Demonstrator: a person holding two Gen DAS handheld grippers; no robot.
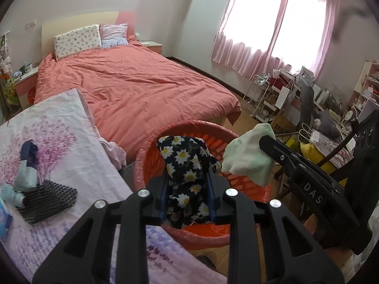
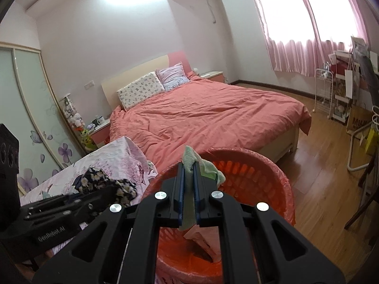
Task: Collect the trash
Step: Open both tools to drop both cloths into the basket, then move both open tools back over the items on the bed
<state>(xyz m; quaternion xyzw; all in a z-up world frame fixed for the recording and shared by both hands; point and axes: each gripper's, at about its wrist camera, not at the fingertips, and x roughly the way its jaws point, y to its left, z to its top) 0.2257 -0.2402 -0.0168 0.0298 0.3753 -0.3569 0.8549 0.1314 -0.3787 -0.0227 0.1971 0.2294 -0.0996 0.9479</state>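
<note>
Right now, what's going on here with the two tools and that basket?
A person holds a tool in each hand over the red plastic basket at the foot of the bed. The left tool has a black cloth with white daisies between its fingers, above the basket. The right tool is shut on a pale green fleecy cloth, also over the basket. Neither cloth has been dropped in yet.

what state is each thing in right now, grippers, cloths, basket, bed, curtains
left gripper: holding the floral cloth over the basket
right gripper: shut on the green cloth
red basket: upright, lined with a red bag
bed: made, cover wrinkled
curtains: drawn
</note>
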